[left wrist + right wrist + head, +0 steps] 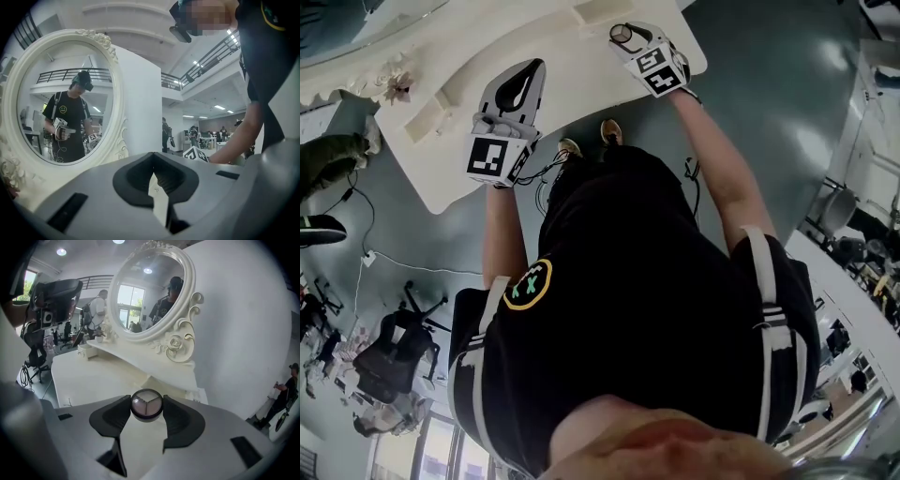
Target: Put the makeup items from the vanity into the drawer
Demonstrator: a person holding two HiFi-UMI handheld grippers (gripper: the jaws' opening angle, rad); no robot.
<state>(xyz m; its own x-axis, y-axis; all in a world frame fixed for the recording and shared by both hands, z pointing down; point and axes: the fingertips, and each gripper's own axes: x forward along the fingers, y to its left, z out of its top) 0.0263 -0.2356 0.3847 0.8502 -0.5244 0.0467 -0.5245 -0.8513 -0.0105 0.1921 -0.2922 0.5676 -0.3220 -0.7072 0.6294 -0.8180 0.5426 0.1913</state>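
Right gripper [626, 36]: the 2 jaws stand partly apart and press on the opposite sides of a round makeup compact [146, 405]. The compact sits at the jaw tips with its clear lid toward the camera, and 3 wedge-shaped sections show beneath the lid. In the head view you hold this gripper over the white vanity top [572, 66], close to its right-hand edge. The compact is off the surface, carried only by the jaws.

Left gripper [153, 159]: the jaws are brought together, with the tips meeting. Nothing is between them. In the head view you hold this gripper over the left part of the vanity top, well apart from the right gripper.

The oval mirror [150, 291] stands at the back of the vanity in a white carved frame. The right gripper view faces it across the tabletop. In the left gripper view, the mirror shows your reflection with both grippers raised.
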